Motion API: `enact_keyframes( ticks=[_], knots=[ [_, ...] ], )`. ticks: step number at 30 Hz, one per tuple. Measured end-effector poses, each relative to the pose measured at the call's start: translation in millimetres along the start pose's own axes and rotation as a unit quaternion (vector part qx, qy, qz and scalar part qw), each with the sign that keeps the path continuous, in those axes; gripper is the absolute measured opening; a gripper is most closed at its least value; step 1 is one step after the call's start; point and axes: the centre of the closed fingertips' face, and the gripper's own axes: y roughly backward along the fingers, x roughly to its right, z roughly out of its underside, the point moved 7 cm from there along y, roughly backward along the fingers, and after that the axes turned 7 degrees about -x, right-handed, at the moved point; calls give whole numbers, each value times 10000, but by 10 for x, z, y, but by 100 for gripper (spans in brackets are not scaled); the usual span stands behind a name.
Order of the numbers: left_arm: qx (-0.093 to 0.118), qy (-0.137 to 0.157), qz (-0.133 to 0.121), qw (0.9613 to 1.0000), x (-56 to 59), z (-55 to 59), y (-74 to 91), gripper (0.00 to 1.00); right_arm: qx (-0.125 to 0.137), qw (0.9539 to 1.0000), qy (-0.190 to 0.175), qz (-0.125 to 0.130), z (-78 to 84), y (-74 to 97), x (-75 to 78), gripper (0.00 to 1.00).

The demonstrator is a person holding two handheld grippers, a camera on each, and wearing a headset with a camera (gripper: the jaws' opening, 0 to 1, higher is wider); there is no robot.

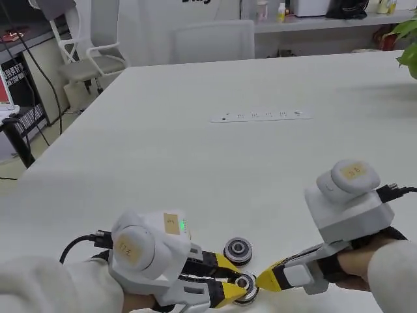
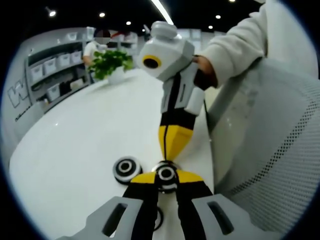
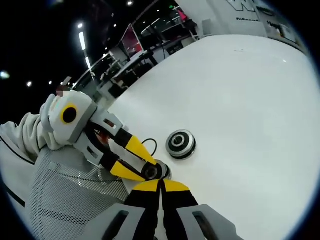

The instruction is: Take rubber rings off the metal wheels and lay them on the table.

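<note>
**One wheel clamped at the near edge, the other free beside it**

The held wheel (image 1: 246, 285) sits low on the white tabletop (image 1: 195, 163), close to its near edge. It is gripped from both sides by the yellow-tipped jaws of the left gripper (image 1: 240, 282), which are closed only as far as the wheel's width. The right gripper (image 1: 264, 280) comes in from the opposite side. Its jaws are pressed together to a point that touches the wheel's rim. Whether any rubber is nipped between them cannot be told.

The second wheel (image 1: 238, 250) lies flat just beyond, apart from both grippers, with a dark outer band around a bright metal centre.

In the right gripper view a thin dark loop (image 3: 148, 144) lies on the tabletop between the left gripper's jaws and the second wheel. It is too fine to say if it is a ring or a cable.

Farther out, a socket strip (image 1: 260, 116) is set flush in the middle of the tabletop. A white chair (image 1: 212, 39) stands at the far side, and leaves of a potted plant (image 1: 408, 49) are cut off at the right edge.

In the left gripper view a mesh chair back (image 2: 270, 150) blocks the right side behind the person's sleeve (image 2: 245, 40). The held wheel's lower half is hidden by the jaws.
</note>
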Motion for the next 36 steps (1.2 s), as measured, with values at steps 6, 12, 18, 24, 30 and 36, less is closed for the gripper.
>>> enact_keyframes(
  ticks=[6,12,18,24,30,36],
  knots=[
    [4,-2,1,10000,0,2,1,14,48,9998,-148,-82,-12,-12,-15,0],
    [6,-4,7,10000,0,5,2,14,65,9998,-93,-134,-27,-26,-39,0],
    [7,-7,9,10000,1,7,2,14,106,9996,-120,-221,-35,-34,-57,0],
    [4,3,21,10000,4,8,4,14,111,9996,4,-273,-48,-44,-85,0],
    [-29,-16,20,10000,17,1,3,14,92,9995,55,-306,-39,-36,-78,0],
    [-34,-28,13,10000,19,0,4,14,149,9989,73,-429,-54,-30,-112,0]
  ],
)
